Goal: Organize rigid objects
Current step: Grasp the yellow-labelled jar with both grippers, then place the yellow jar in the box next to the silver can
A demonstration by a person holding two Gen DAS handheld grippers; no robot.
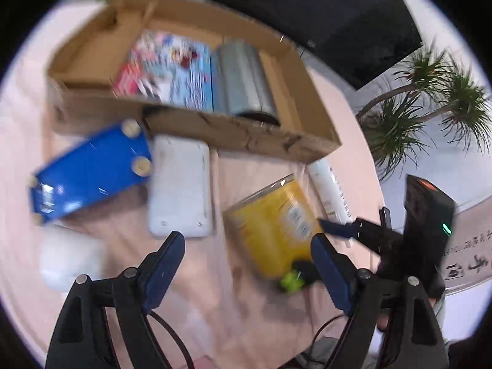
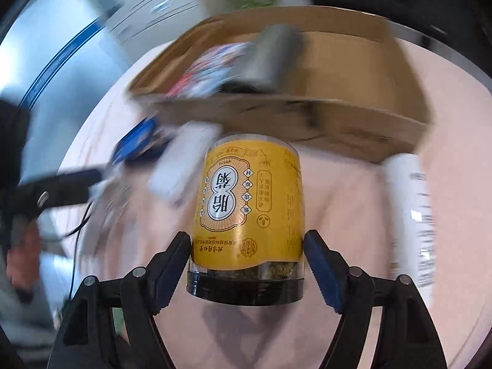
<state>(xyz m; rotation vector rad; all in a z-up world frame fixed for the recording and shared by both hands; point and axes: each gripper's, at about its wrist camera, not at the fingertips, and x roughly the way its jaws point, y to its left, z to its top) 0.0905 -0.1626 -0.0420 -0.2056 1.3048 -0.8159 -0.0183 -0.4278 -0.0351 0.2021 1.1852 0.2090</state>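
A yellow-labelled jar (image 2: 246, 203) with a black lid lies between the pads of my right gripper (image 2: 247, 243), which is shut on it just above the lid. In the left wrist view the same jar (image 1: 273, 224) hangs tilted over the pink cloth, with a right fingertip (image 1: 338, 227) beside it. My left gripper (image 1: 247, 241) is open, nothing between its fingers. Behind stands a shallow cardboard box (image 1: 215, 129) holding a colourful flat pack (image 1: 172, 70) and a silver cylinder (image 1: 243, 83).
On the cloth in front of the box lie a blue box (image 1: 89, 175), a white flat device (image 1: 181, 187) and a white bottle (image 1: 330, 193). A white object (image 1: 67, 258) sits lower left. A potted plant (image 1: 424, 98) and a dark screen (image 1: 323, 15) stand beyond.
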